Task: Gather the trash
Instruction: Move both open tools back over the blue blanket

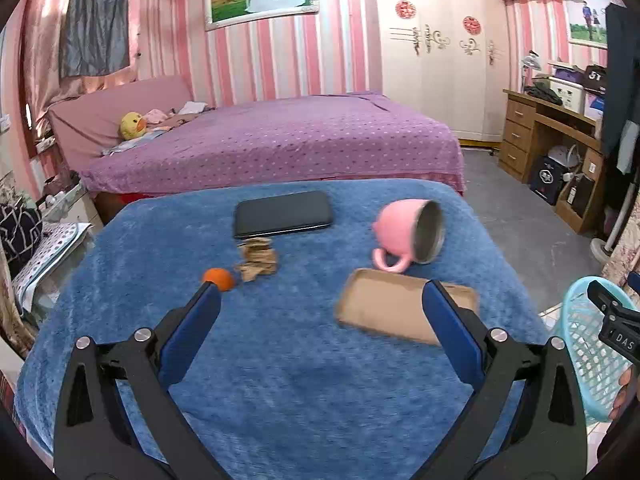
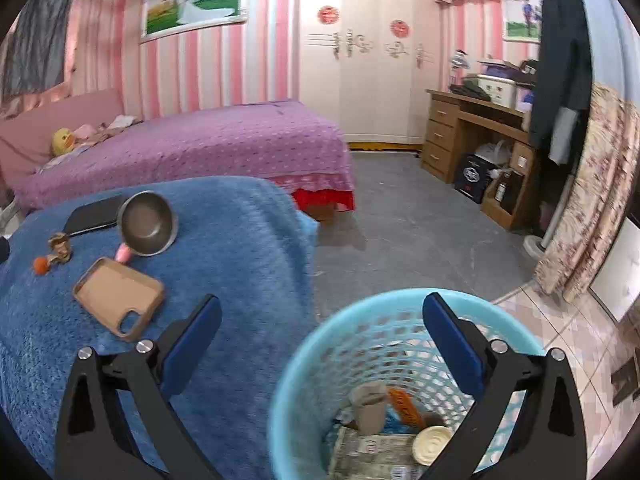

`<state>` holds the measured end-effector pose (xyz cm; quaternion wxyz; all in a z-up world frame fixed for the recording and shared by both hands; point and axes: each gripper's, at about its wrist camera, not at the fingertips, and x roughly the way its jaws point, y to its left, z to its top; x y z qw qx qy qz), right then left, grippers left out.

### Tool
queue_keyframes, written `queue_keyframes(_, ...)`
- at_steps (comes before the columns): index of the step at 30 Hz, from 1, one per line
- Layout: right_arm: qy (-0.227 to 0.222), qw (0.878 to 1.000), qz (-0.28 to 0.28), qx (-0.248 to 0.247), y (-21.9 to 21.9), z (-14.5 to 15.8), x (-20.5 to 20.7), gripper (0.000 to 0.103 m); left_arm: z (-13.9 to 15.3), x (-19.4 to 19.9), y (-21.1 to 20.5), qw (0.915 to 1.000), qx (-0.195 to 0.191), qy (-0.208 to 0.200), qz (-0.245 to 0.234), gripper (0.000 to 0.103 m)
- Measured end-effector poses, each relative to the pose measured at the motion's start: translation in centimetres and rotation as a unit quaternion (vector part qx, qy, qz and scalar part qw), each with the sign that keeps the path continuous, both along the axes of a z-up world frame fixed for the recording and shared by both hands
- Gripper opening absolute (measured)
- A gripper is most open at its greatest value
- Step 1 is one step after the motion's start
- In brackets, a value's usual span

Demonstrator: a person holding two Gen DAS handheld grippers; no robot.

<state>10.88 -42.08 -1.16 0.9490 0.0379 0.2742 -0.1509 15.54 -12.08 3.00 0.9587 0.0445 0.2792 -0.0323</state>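
Hovering empty, right gripper (image 2: 322, 314) straddles basket (image 2: 304, 344) rim.

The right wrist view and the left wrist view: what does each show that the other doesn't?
Only the right wrist view shows the inside of the blue basket, with a paper cup and other litter at the bottom. Only the left wrist view shows the other tool beside the basket. Both show the pink mug on its side, the brown phone case, crumpled paper, the small orange thing and open tongs.

Fuzzy blue cloth (image 1: 280, 360), perforated plastic basket (image 2: 304, 360), crumpled paper (image 1: 258, 260), metal-lined cup (image 1: 408, 232).
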Motion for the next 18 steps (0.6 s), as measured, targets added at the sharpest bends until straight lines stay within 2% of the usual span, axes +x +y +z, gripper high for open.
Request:
queue_keyframes(5,0.001,1.000,0.027,-0.004,3.0,-0.1,1.1,0.098,-1.2,1.5,3.1,0.9997,0.000,0.012,0.022,0.097)
queue_keyframes(14,0.001,0.998,0.057,0.023,7.6,-0.7,3.8,0.098,-3.7,3.6,7.7,0.9976,-0.010,0.039,0.057,0.097)
queue_keyframes(18,0.003,0.997,0.073,0.013,9.5,-0.9,4.8,0.098,-4.9,4.6,9.2,0.9965,-0.009,0.049,0.067,0.097)
